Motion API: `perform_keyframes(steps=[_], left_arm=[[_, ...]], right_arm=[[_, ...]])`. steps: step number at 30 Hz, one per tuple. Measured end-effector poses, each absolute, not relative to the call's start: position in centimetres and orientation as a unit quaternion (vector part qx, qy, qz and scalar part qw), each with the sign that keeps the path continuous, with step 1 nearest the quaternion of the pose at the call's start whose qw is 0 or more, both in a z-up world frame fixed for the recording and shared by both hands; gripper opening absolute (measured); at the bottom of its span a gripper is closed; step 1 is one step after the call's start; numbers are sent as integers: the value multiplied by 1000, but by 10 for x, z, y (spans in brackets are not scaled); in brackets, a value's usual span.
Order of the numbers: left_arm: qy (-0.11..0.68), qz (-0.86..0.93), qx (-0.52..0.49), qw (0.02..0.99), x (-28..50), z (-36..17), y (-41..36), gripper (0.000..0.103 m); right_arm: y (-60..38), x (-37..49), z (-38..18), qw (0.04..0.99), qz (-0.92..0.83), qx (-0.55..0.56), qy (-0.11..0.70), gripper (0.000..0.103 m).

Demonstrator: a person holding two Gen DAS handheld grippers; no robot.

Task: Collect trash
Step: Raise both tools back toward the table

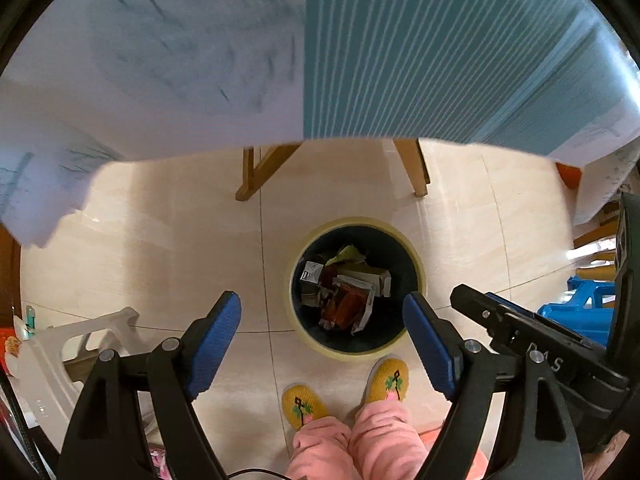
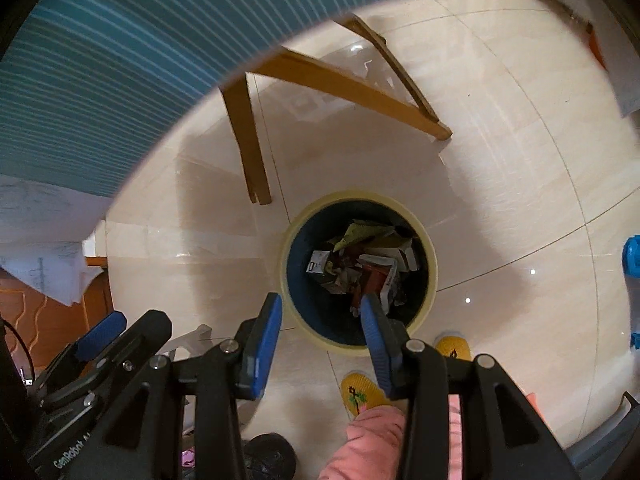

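We hold both black grippers with blue pads above the round bin with the pale yellow rim [image 1: 421, 276] and dark inside, which stands on the cream tiled floor [image 1: 180, 240]. Our left gripper [image 1: 322, 344] hangs with its jaws spread wide and nothing between them; our right gripper [image 2: 322, 340] has its jaws partly apart, also empty, its tips over the bin's near rim. The trash [image 1: 344, 292] — crumpled white, red and yellow wrappers and small cartons — lies inside the bin.

Just on the near side of the bin are our yellow knitted slippers [image 1: 390, 376] and pink trouser legs [image 1: 360, 448]. Bare floor lies open all round the bin. Left of the bin a white plastic stool [image 1: 84, 344] stands apart from it; right of it, blue plastic objects [image 1: 576, 312] sit well away.

Beyond the bin, wooden table legs [image 2: 248, 136] stand near its far rim, and above them the table edge juts out — a teal striped cloth [image 1: 420, 48] and scribbled white paper [image 1: 152, 60] overhanging.
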State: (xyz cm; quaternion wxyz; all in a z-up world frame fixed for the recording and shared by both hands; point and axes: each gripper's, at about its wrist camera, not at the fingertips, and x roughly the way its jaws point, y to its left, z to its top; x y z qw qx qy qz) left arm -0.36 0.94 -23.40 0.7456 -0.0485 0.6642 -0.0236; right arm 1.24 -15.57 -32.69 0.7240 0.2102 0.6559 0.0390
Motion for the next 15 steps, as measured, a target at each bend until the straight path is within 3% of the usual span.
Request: perform_keyframes(steps=[15], left_arm=[[609,-60,-34,790,-22,-46,39,82]], right_arm=[[-142,-21,-155,748,79,207,626,41]])
